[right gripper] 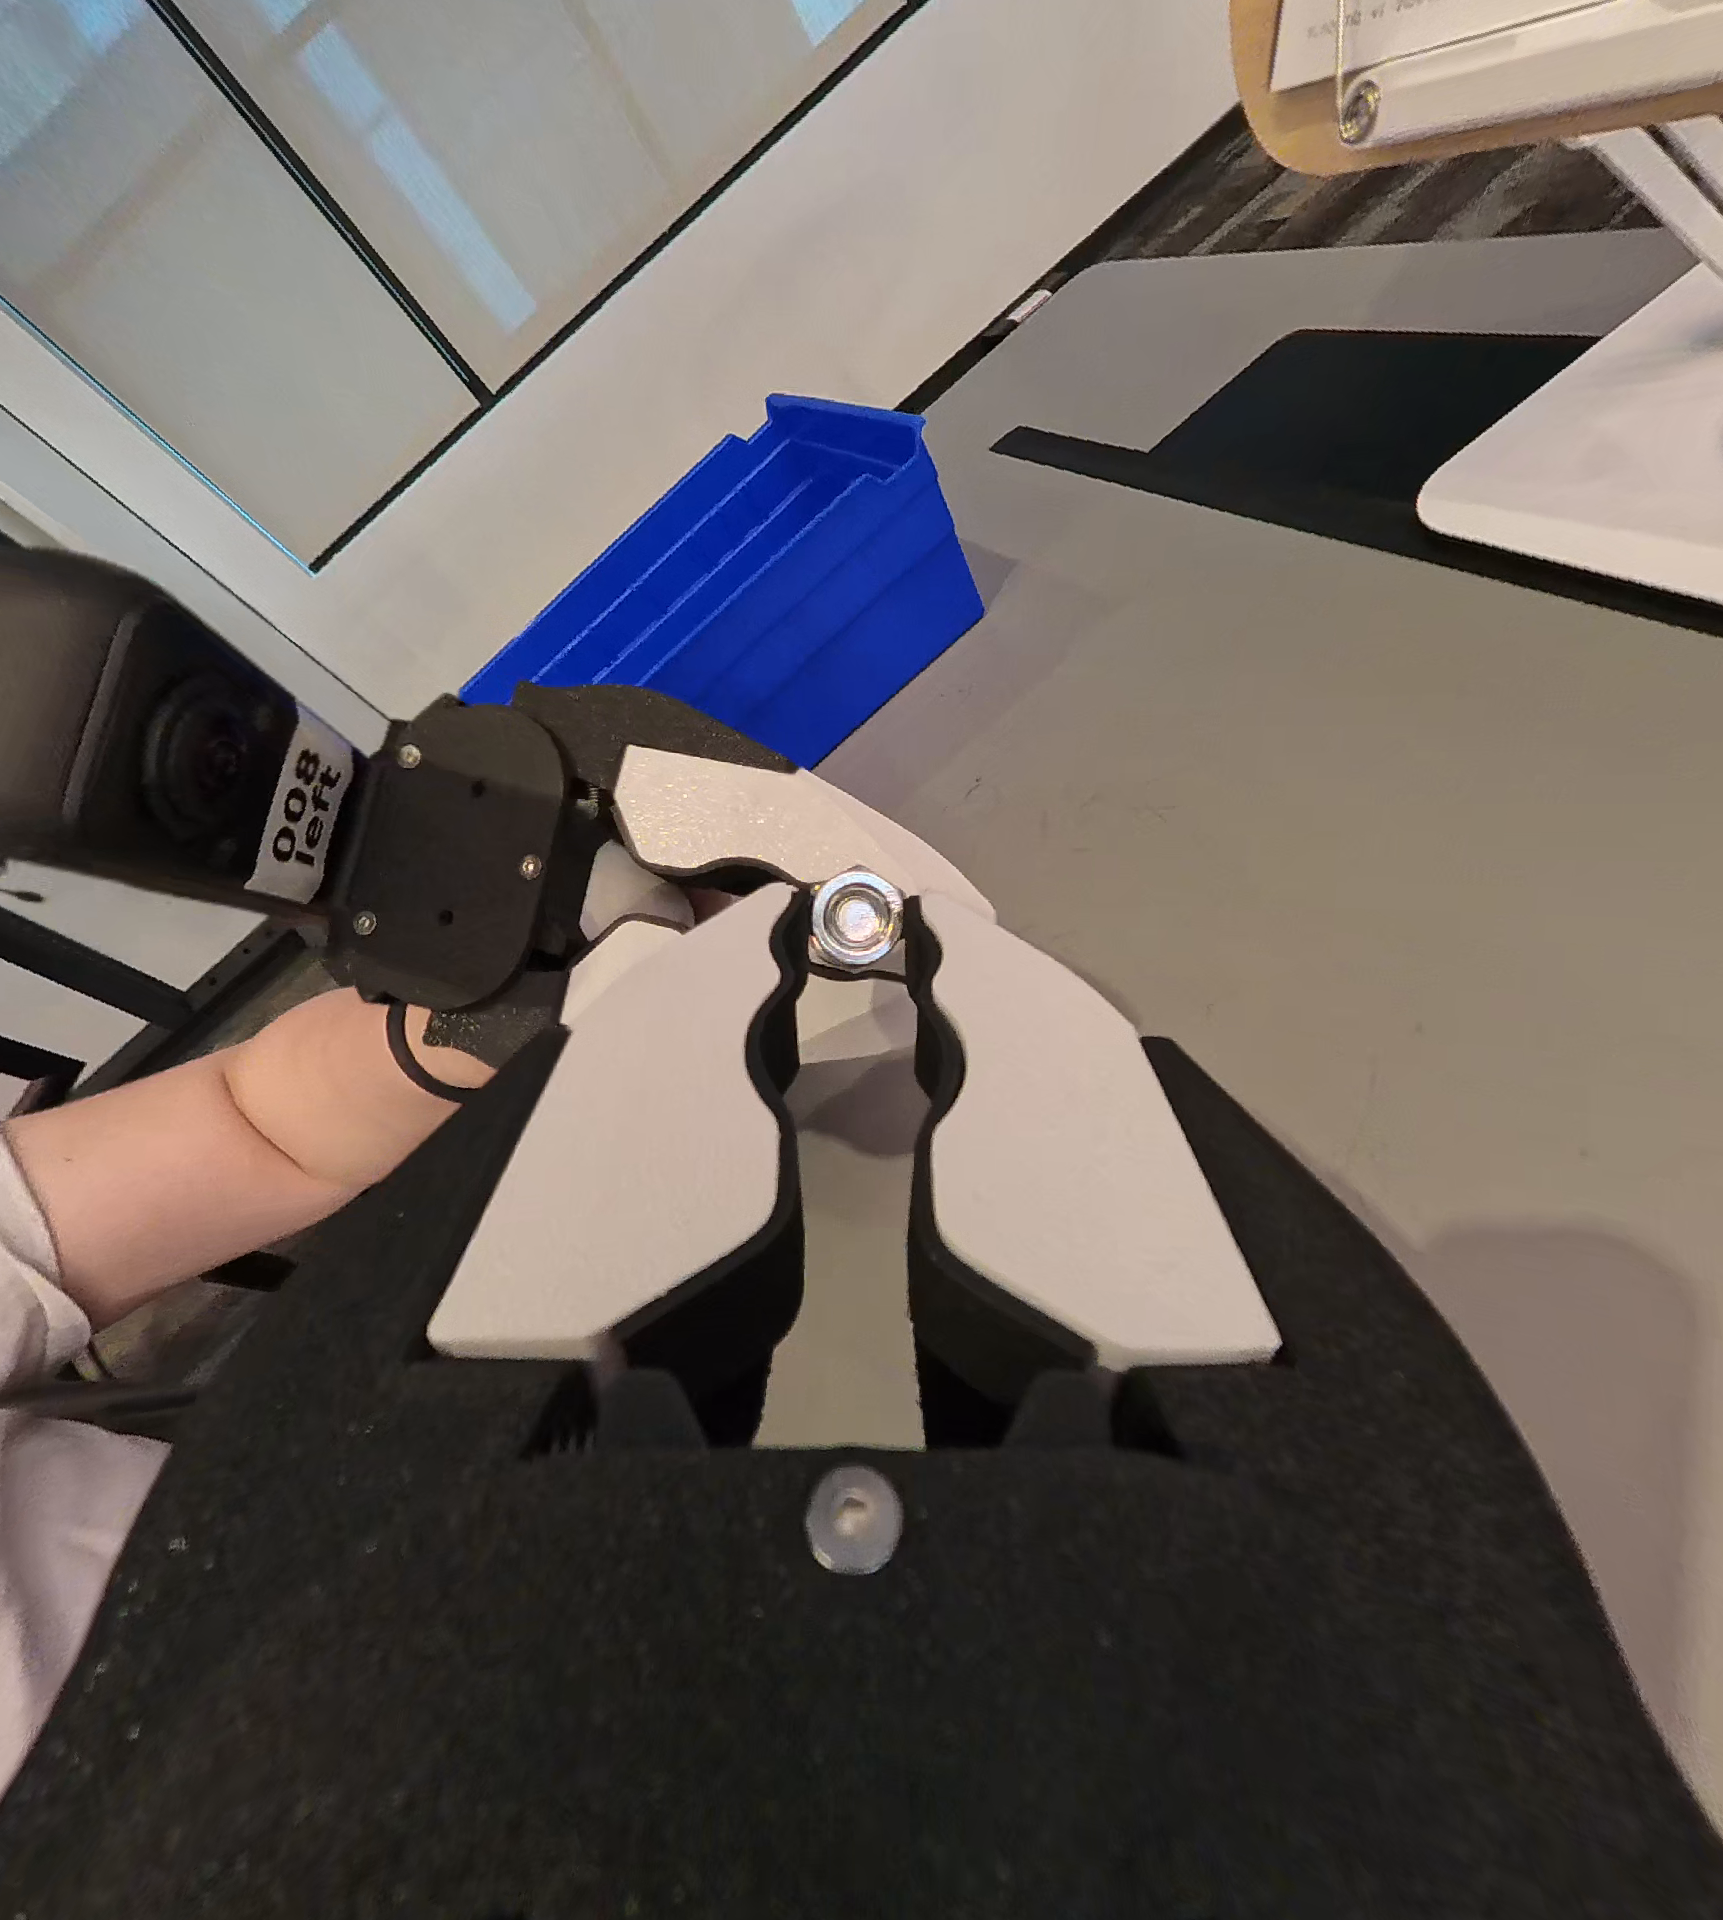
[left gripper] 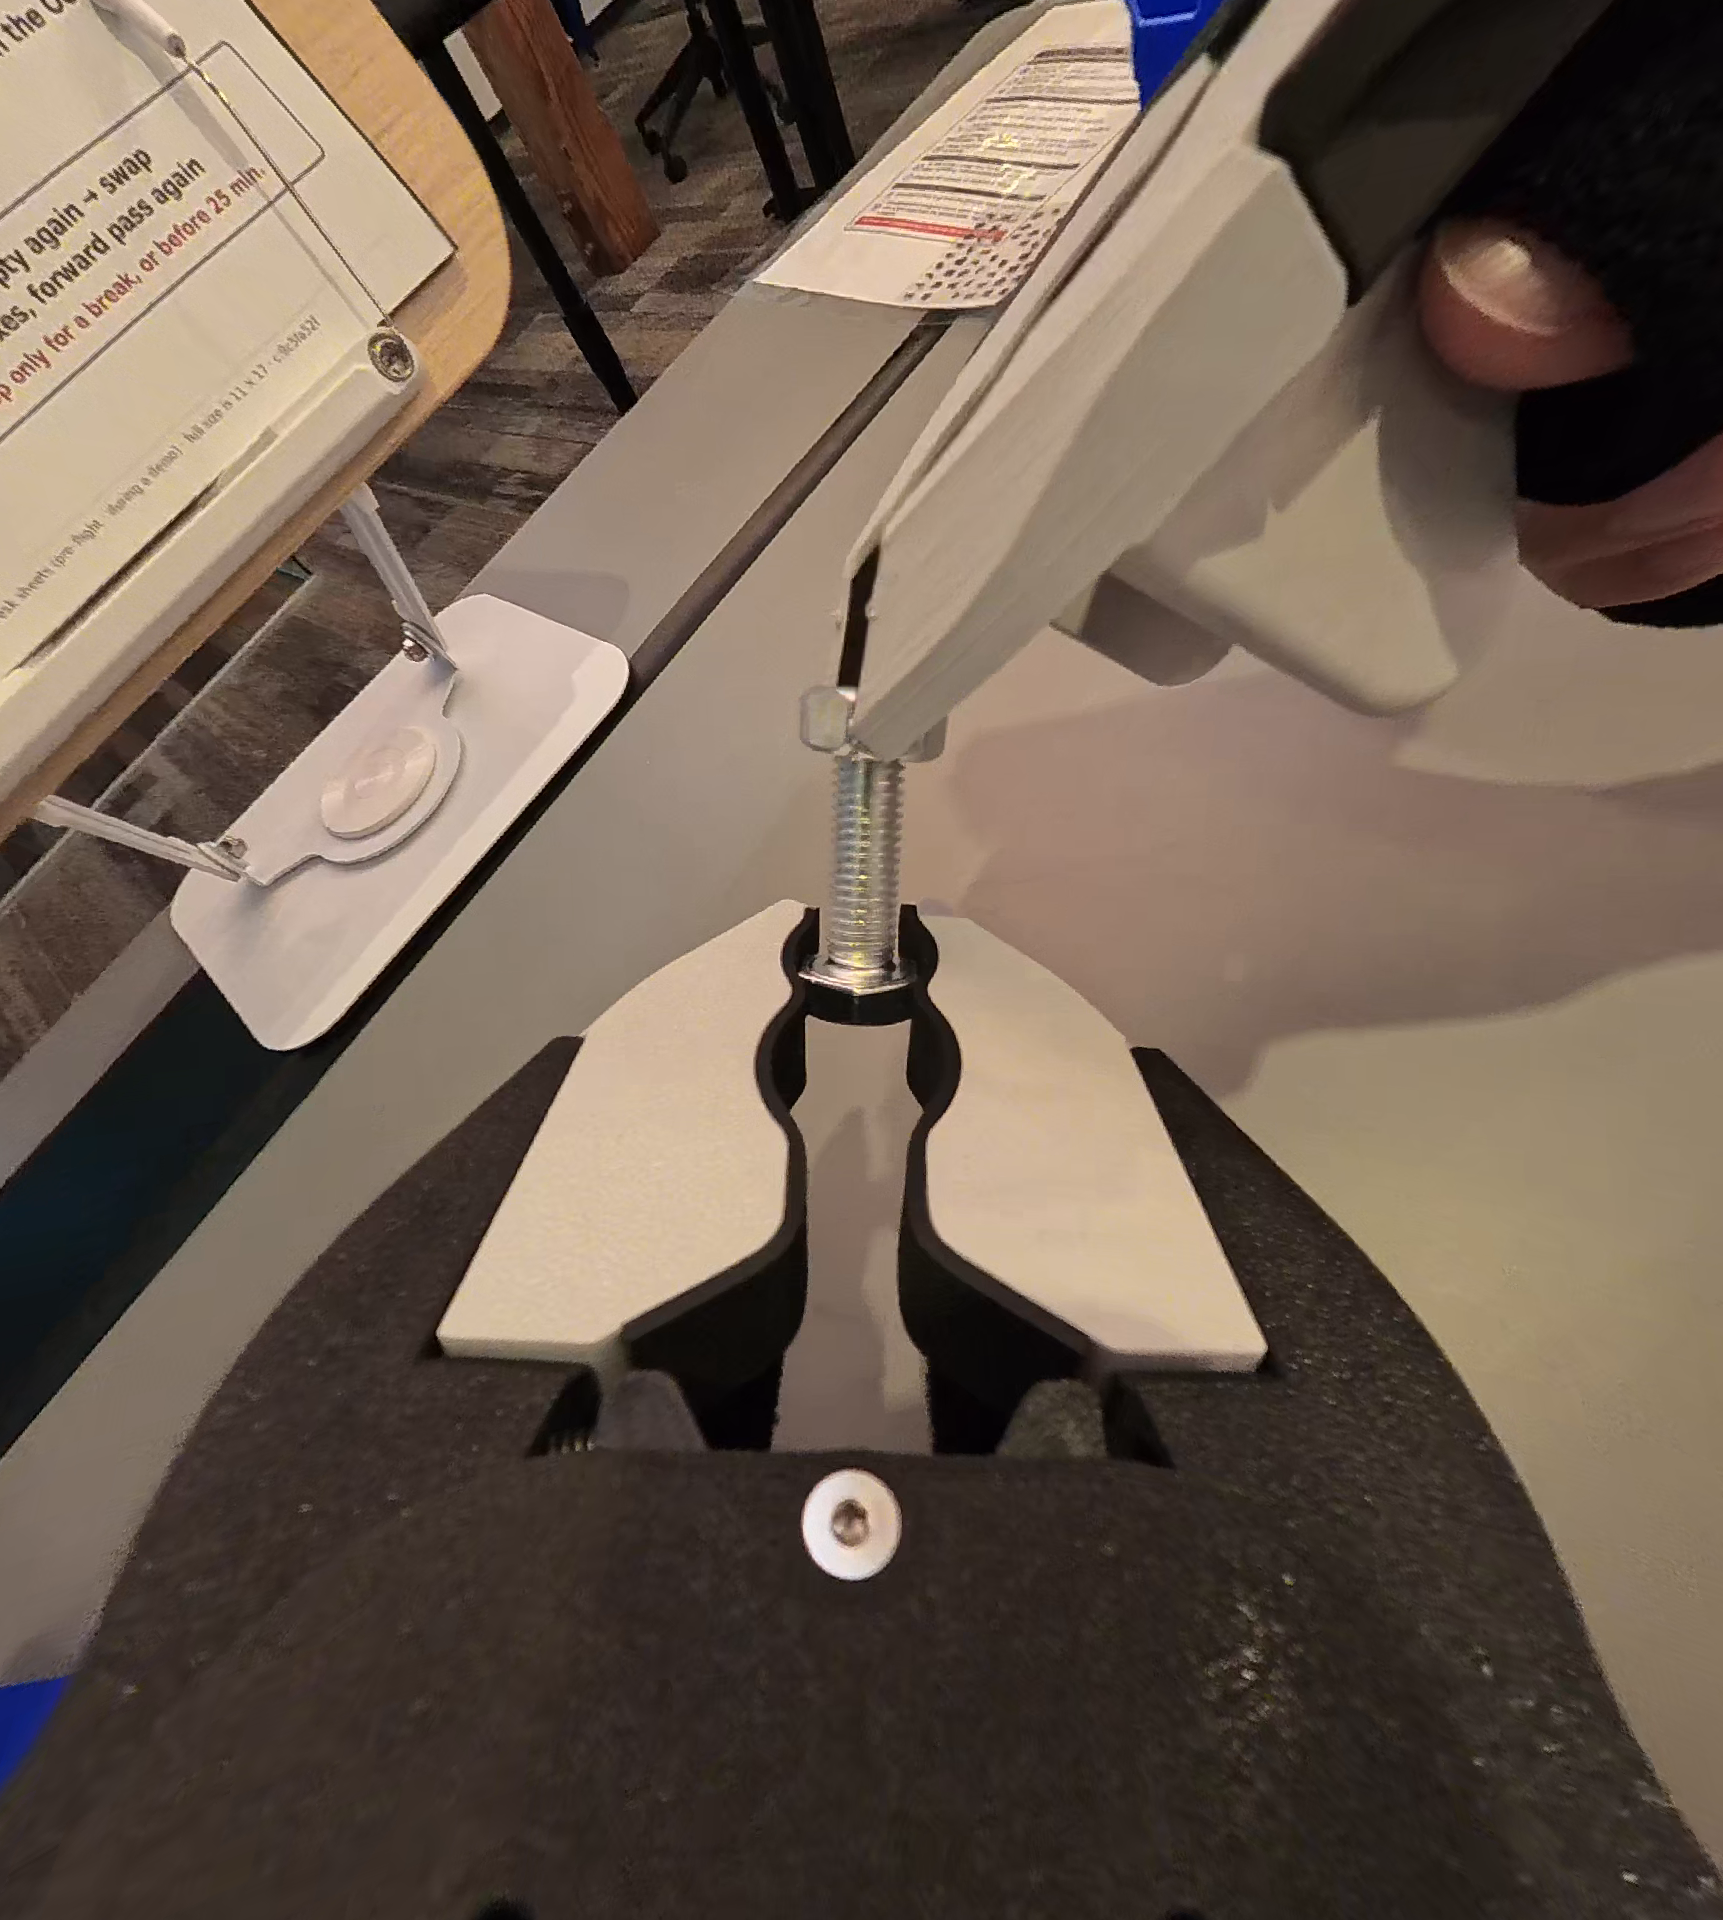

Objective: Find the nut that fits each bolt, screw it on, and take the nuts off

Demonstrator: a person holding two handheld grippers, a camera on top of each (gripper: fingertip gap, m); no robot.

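Note:
A silver threaded bolt (left gripper: 865, 852) hangs in the air between my two grippers, above the grey table (left gripper: 1459, 1299). My left gripper (left gripper: 862, 961) is shut on a hex nut (left gripper: 862, 982) that sits on the bolt's near end. My right gripper (left gripper: 878, 727) comes in from the upper right, held by a hand, and is shut on the bolt's hex head (left gripper: 826, 719). In the right wrist view my right gripper (right gripper: 852, 940) pinches the bolt's hex end (right gripper: 852, 923), seen end-on. The left gripper (right gripper: 784, 888) reaches it from the left.
A white document stand (left gripper: 400, 821) holding a printed sheet is at the table's left edge and also shows in the right wrist view (right gripper: 1615, 499). A blue bin (right gripper: 784, 582) stands behind the left gripper. A printed label (left gripper: 992, 177) lies at the far edge. The tips of one gripper are about 5 cm away from the tips of the other.

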